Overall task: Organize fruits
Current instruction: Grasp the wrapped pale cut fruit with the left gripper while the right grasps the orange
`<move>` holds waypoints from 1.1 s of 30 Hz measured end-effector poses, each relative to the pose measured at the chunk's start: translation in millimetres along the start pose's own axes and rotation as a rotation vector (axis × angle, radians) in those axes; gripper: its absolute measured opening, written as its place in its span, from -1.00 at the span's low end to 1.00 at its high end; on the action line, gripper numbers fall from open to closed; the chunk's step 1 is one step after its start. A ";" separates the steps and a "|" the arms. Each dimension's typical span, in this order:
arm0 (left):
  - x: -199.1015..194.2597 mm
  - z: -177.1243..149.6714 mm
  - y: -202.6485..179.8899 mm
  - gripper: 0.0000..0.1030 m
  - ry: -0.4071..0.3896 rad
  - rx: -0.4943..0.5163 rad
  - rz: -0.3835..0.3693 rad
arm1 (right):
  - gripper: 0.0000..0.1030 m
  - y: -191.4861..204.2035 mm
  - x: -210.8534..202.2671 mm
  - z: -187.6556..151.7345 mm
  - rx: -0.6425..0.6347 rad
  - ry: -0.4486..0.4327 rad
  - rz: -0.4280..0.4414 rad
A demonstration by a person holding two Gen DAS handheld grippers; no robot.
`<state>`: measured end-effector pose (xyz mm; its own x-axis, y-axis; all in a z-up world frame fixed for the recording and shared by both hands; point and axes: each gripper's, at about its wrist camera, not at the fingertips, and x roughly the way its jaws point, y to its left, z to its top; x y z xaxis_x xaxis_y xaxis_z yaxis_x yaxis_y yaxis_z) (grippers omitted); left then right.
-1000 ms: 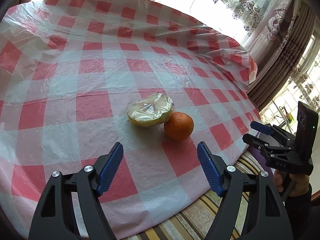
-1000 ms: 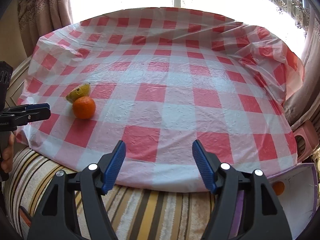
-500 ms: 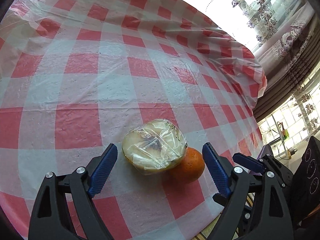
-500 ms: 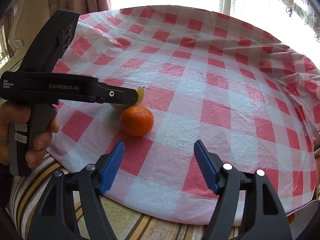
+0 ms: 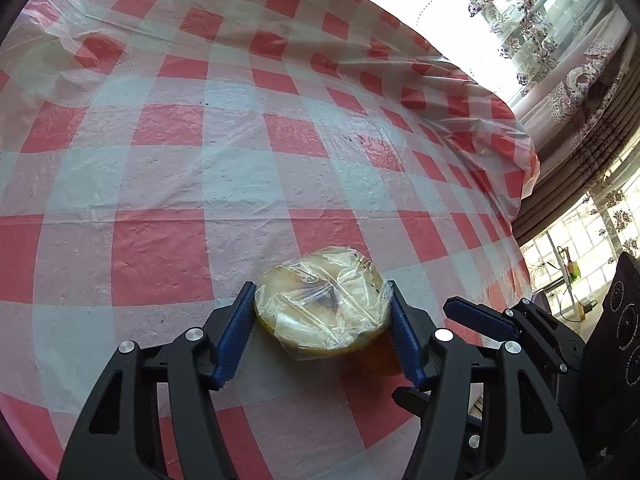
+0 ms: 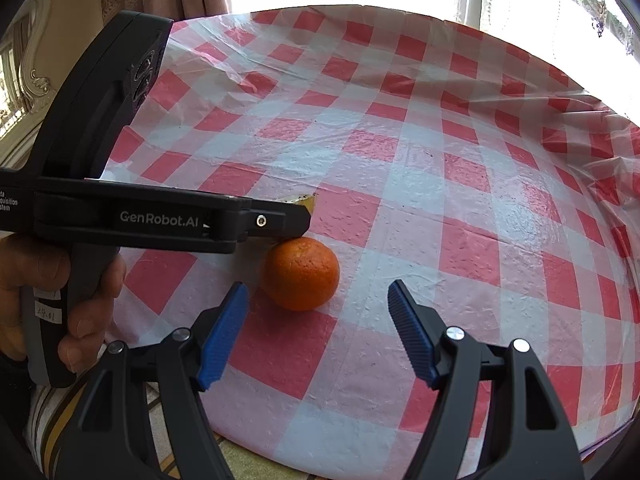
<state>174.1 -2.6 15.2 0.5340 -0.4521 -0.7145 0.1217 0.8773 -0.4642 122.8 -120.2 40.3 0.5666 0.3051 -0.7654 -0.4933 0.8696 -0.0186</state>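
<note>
We see a cut fruit half (image 5: pixel 324 312), wrapped in crinkled clear film, on the worktop (image 5: pixel 168 152) with its glossy red-checked cover. The left hand-held gripper (image 5: pixel 322 320), jaws just closing, presses it on both sides. Only the right view shows the dimpled round orange (image 6: pixel 301 274), ahead of the right hand-held gripper (image 6: pixel 318 320), angled down with jaws wide.

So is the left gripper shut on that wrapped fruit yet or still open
Shut on it. The left gripper has just been closing, and both blue jaws now press the sides of the plastic-wrapped fruit on the checked tablecloth.
</note>
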 end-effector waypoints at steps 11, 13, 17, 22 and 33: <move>-26.0 -14.5 12.8 0.17 -0.090 0.021 0.173 | 0.39 0.3 16.3 10.4 0.030 0.013 0.009; -29.3 -18.1 10.3 0.17 -0.102 0.046 0.218 | 0.31 1.4 18.7 12.3 0.030 0.013 0.005; -34.4 -25.3 7.9 0.17 -0.121 0.080 0.292 | 0.10 3.5 22.7 13.5 0.026 0.018 -0.004; -36.0 -32.8 1.4 0.17 -0.125 0.122 0.346 | -0.10 7.8 22.3 13.1 0.009 0.014 0.007; -33.2 -37.6 -7.9 0.17 -0.120 0.167 0.397 | -0.11 2.1 15.8 6.3 0.038 -0.006 -0.042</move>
<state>123.9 -0.6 22.9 0.6585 -0.0622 -0.7500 0.0163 0.9975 -0.0684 134.9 -111.1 32.3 0.5902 0.2698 -0.7608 -0.4435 0.8959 -0.0263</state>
